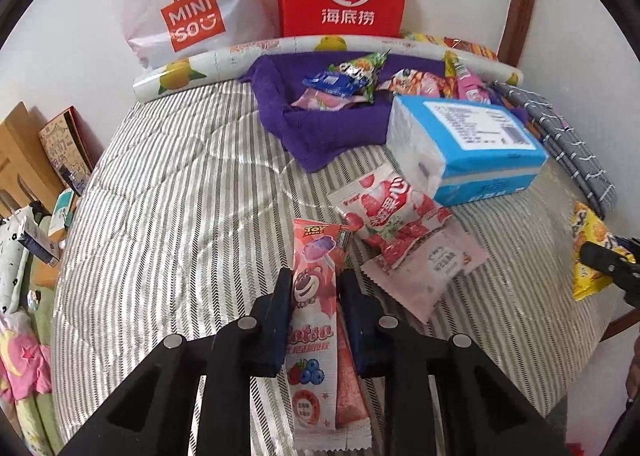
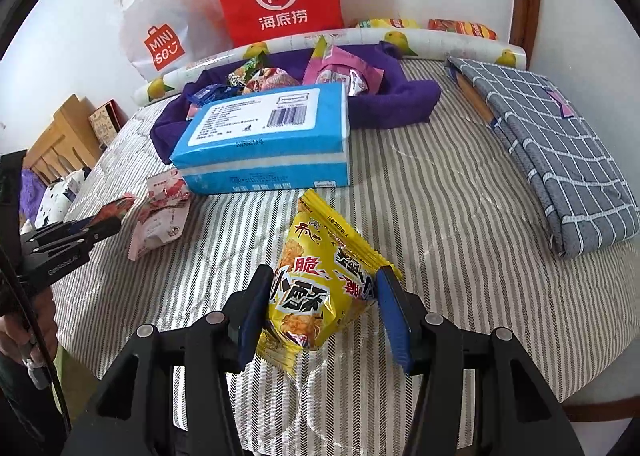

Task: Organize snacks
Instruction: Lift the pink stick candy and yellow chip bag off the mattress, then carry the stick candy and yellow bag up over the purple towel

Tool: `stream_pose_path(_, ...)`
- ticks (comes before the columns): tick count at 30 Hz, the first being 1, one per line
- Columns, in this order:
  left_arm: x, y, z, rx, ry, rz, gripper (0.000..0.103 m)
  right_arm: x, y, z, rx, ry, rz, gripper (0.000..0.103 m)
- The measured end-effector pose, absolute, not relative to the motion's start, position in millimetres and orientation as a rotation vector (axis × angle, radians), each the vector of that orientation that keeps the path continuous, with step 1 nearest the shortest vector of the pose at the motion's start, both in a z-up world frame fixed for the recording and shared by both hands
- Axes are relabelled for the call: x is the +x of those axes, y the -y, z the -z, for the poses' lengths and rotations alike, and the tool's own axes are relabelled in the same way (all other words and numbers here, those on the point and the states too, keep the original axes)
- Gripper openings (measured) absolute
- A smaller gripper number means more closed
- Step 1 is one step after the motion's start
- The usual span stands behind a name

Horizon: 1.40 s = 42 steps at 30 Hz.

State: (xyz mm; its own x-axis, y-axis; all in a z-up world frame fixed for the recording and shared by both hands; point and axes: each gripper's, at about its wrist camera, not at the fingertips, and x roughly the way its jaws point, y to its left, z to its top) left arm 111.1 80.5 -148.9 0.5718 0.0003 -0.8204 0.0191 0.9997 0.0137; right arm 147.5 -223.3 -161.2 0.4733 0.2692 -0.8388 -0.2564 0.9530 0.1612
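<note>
Foil-film snacks, light, crinkly, slippery; pinch flat across width. Left tool (image 1: 314,288) clamps pink lollipop pack (image 1: 310,336); right tool (image 2: 322,288) squeezes yellow crisp bag (image 2: 316,284), both near bed's front edge.

Our left gripper (image 1: 314,288) reaches forward low over the bed, its fingers (image 1: 282,320) pressed against a packet on both sides. Our right gripper (image 2: 324,296) points the same way, clamped around its own packet.
</note>
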Motion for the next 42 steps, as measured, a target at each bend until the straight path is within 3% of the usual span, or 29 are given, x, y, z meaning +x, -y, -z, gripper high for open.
stream_pose_path(24, 144, -12, 97, -0.061, -0.891, 0.192, 0.023, 183, 222, 98, -0.016, -0.927, -0.351, 0.052)
stream_pose_path(42, 201, -12, 84, -0.044, -0.876, 0.218, 0.023, 237, 215, 75, -0.012, -0.866, -0.330, 0.052)
